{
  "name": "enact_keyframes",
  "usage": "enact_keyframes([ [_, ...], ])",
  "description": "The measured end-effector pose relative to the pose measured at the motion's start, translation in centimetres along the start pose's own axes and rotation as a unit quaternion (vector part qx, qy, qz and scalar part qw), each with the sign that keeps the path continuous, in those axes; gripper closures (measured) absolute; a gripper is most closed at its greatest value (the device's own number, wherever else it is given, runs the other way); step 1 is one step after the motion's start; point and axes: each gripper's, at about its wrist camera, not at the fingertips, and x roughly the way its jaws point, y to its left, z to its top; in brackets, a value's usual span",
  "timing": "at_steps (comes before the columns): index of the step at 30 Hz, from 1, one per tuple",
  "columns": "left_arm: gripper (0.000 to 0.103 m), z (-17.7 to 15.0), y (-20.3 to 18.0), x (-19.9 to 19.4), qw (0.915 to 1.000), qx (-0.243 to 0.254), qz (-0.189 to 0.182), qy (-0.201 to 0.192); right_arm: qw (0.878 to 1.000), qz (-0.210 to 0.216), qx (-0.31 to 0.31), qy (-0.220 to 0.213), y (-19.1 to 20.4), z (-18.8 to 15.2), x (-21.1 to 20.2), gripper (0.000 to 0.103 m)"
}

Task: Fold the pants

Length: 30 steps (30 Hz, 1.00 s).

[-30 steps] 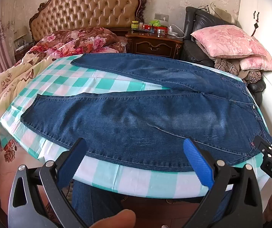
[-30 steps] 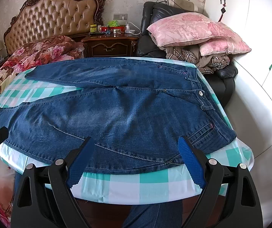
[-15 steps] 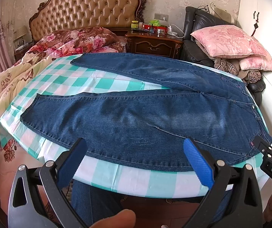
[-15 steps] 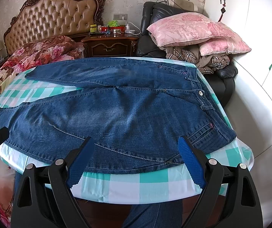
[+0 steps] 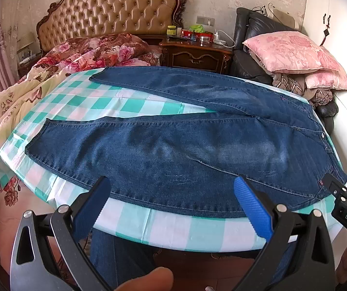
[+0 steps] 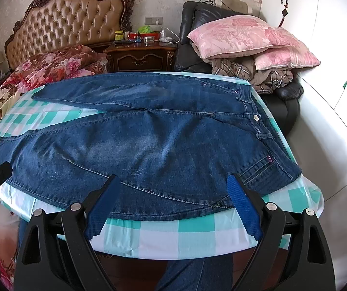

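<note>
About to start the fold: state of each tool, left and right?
Left tool: open, holding nothing, short of the jeans.
Right tool: open, holding nothing.

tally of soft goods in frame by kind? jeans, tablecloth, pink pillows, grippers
Jeans: 1
Checked tablecloth: 1
Pink pillows: 2
Grippers, both open: 2, left gripper and right gripper
Total: 6
</note>
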Motion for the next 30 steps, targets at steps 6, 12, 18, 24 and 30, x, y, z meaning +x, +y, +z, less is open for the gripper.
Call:
enact_keyframes([
  [6,0.001,0.0,0.0,0.0,1.0000,0.000,-0.001,0.001,1.000,0.000,0.000,0.001,0.0,-0.1,0.0,0.017],
  [12,0.001,-0.2,0.0,0.1,1.0000,-0.001,-0.002,0.003,1.000,-0.001,0.001,0.002,0.0,-0.3,0.1,0.017],
  [18,0.001,-0.3,0.0,0.1,1.0000,-0.001,-0.003,0.004,1.000,-0.006,0.000,0.003,0.1,-0.5,0.5,0.017],
  [24,0.001,-0.4,0.3,0.2,0.9997,-0.008,-0.014,-0.017,1.000,-0.003,-0.001,0.015,0.4,-0.6,1.3,0.017],
  [30,0.001,0.1,1.1,0.7,0.9992,0.002,-0.014,-0.036,0.999,0.026,0.028,0.038,-0.8,-0.1,2.6,0.017],
])
